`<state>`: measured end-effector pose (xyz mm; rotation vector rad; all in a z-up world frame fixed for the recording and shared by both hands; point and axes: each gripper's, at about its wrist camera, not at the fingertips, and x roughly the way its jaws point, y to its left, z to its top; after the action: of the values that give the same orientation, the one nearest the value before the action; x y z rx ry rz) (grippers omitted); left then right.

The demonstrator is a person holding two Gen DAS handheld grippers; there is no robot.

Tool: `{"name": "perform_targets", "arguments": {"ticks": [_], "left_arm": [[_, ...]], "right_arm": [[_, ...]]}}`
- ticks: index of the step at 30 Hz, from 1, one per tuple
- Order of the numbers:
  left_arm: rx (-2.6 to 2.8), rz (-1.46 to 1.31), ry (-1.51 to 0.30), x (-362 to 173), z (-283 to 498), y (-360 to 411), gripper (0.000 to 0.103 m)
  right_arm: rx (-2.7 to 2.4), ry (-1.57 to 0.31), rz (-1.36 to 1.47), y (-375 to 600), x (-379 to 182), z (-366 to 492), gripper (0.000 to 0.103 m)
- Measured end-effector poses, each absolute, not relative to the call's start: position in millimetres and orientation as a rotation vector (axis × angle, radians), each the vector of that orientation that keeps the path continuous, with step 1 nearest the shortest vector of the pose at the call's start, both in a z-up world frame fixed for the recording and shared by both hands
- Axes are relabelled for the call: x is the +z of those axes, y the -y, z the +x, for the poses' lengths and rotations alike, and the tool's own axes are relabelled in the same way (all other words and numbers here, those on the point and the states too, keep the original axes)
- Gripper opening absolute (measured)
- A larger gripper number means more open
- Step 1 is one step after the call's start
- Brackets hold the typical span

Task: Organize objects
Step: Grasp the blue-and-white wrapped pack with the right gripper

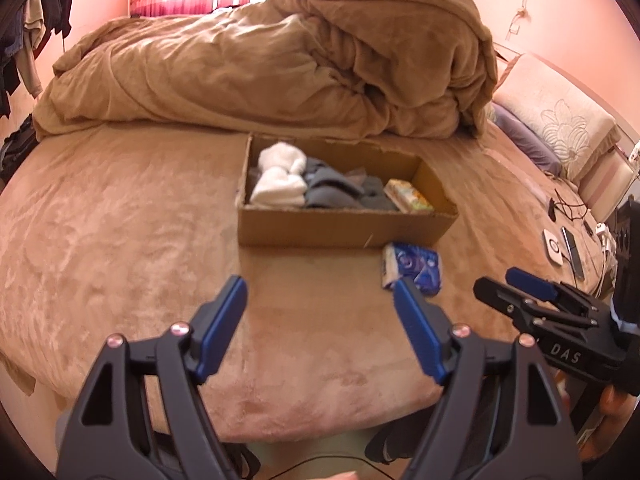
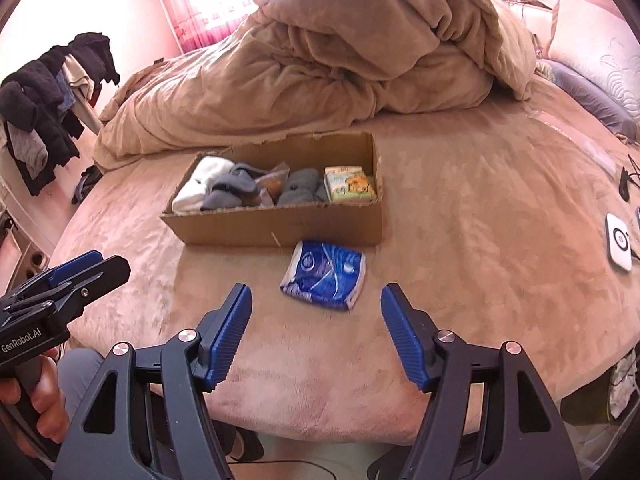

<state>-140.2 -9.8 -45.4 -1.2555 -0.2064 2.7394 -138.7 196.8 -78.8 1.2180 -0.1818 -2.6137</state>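
A cardboard box sits on the bed. It holds white socks, grey socks and a green tissue pack. A blue tissue pack lies on the bed just in front of the box. My left gripper is open and empty, above the bed short of the box. My right gripper is open and empty, just short of the blue pack. Each gripper shows at the edge of the other's view.
A heaped brown duvet lies behind the box. Pillows are at the right. A white device and cables lie at the bed's right edge. Clothes hang at the left.
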Motion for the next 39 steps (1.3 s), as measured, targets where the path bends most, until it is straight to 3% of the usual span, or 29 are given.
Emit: {"name": "perform_targets", "arguments": {"ticks": [27, 35, 37, 39], "left_arm": [[2.645, -1.421, 0.314, -127.8, -179.0, 31.6, 0.077], [2.658, -1.405, 0.356, -128.0, -183.0, 37.7, 0.077], [2.662, -1.398, 0.358, -125.4, -181.0, 38.2, 0.077], [2.669, -1.387, 0.361, -121.9, -178.5, 38.0, 0.077]], "right_arm": [[-2.498, 0.231, 1.418, -181.0, -162.5, -197.8, 0.070], [-2.482, 0.360, 1.381, -188.1, -167.6, -212.7, 0.071], [-2.489, 0.358, 1.381, -187.3, -166.3, -213.5, 0.068], [-2.518, 0.321, 1.384, -185.2, -165.1, -212.4, 0.051]]}}
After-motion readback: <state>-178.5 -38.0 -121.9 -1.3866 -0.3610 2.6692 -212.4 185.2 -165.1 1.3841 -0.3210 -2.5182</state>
